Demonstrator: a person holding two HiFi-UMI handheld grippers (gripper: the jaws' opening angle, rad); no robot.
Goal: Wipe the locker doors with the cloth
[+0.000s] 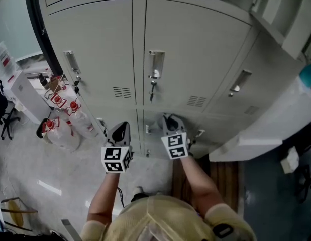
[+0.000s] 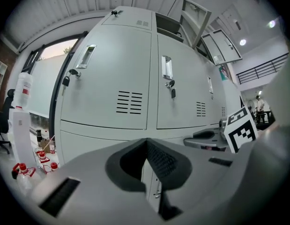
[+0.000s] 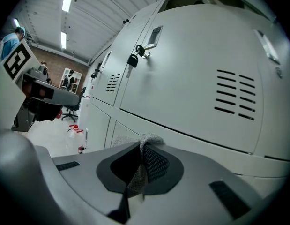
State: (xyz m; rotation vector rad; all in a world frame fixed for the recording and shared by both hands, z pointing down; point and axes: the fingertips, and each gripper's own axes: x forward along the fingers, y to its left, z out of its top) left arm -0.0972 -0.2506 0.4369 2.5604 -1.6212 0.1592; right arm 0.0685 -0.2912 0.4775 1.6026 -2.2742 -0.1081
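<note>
A bank of grey lockers (image 1: 195, 49) fills the head view, with upper doors and lower doors (image 1: 120, 122) below them. My right gripper (image 1: 169, 120) is close in front of a lower door, shut on a grey knitted cloth (image 3: 145, 140) that bunches up between its jaws. In the right gripper view the cloth sits just short of the lower door (image 3: 126, 130). My left gripper (image 1: 122, 127) hovers beside it to the left, shut with nothing held (image 2: 147, 143), pointing at the seam between two lower doors (image 2: 107, 135).
Clear jugs with red caps (image 1: 65, 124) stand on the floor at the lockers' left end, beside a white box (image 1: 19, 92). A padlock (image 1: 153, 77) hangs on the middle upper door. A white ledge (image 1: 255, 142) juts out at right, over a wooden slatted mat (image 1: 210, 177).
</note>
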